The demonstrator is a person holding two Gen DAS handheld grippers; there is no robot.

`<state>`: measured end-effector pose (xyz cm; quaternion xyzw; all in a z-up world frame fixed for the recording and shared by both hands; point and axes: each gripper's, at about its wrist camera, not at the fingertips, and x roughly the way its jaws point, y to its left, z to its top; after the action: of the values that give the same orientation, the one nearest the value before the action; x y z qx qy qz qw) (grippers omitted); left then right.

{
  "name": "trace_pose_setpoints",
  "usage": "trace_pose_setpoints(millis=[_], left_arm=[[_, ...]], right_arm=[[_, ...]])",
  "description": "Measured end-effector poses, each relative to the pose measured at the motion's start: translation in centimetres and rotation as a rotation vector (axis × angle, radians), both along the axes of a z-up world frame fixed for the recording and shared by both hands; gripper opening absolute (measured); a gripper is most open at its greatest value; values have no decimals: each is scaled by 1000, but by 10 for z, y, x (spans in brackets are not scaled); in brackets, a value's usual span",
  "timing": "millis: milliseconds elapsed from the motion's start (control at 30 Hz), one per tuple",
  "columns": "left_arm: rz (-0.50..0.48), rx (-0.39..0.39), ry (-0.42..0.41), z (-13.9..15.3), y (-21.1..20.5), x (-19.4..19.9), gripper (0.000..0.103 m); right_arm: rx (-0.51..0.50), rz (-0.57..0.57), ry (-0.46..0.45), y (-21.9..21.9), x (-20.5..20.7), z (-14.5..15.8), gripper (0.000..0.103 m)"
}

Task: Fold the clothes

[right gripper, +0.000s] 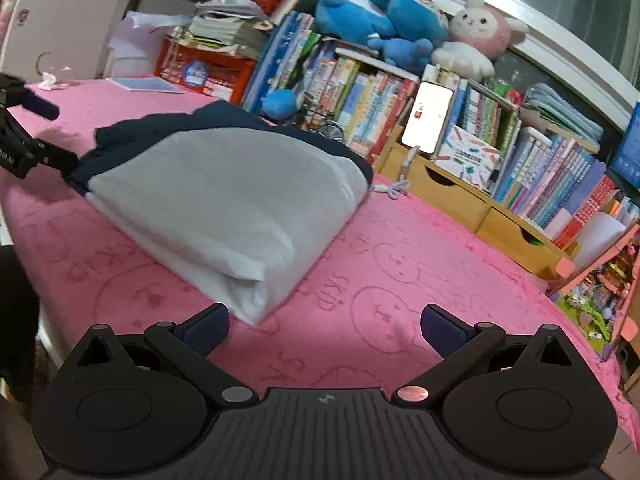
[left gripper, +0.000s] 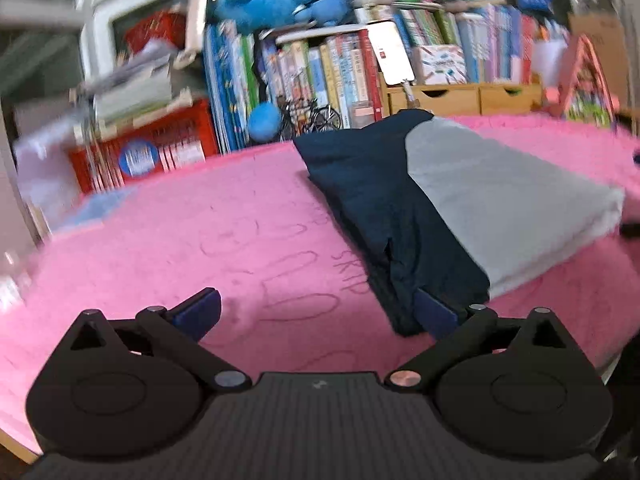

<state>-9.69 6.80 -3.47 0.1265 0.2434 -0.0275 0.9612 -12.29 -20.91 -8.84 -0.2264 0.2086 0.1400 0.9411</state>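
Left gripper (left gripper: 316, 314): lower centre of its view, tilted down, jaws wide apart, nothing between them.
Folded garment (left gripper: 440, 200): navy and grey, centre-right on the pink blanket (left gripper: 200, 220); its near edge is by the right finger.
Right gripper (right gripper: 325, 326): jaws spread, empty; open blanket ahead.

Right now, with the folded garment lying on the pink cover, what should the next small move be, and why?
Probably draw both grippers back. The grey and navy garment already lies as a compact folded bundle on the pink cover. The left gripper and right gripper both have jaws wide open with no cloth between them.
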Motion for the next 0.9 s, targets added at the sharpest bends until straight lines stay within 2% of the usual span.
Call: trace_pose_setpoints(millis=[133,233,300,333,433,500,600,667,733,767,800,833,867,900], left_arm=[[-76,42,-35,6,-15,-16,103],[-178,66,-71,11,-36,-24,103],[-254,95,-89,11,-55,-26,103],[-287,112,-99,10,-64,-27,103],[-398,164,-120,3,-95,-27,103],[-437,202,-130,-4,-112,-24,103],[-465,217,-129,-11,-130,-19,103],[-484,212,-121,-13,-138,-14,103],[-505,229,-124,-17,-149,-9,102],[-512,249,-126,-19,-155,-6,102],[-519,271,-128,-22,-161,-3,101],[-524,291,-128,-25,-166,-1,99],[-527,310,-128,-27,-172,2,94],[-529,323,-126,-29,-176,5,88]], right_arm=[[-16,28,1,18,3,-1,103],[-55,27,-3,33,9,-3,103],[-40,22,-2,32,13,2,103],[-21,20,6,30,15,4,103],[135,24,93,7,16,13,103],[240,6,160,-10,19,10,100],[291,-72,183,-26,24,2,94],[340,-99,198,-32,31,-1,80],[399,-113,216,-36,39,-3,71],[424,-113,225,-37,43,-3,57],[439,-92,236,-35,45,-2,48],[460,-74,243,-33,47,1,33],[482,-56,251,-32,49,4,24],[503,-41,256,-32,51,8,24]])
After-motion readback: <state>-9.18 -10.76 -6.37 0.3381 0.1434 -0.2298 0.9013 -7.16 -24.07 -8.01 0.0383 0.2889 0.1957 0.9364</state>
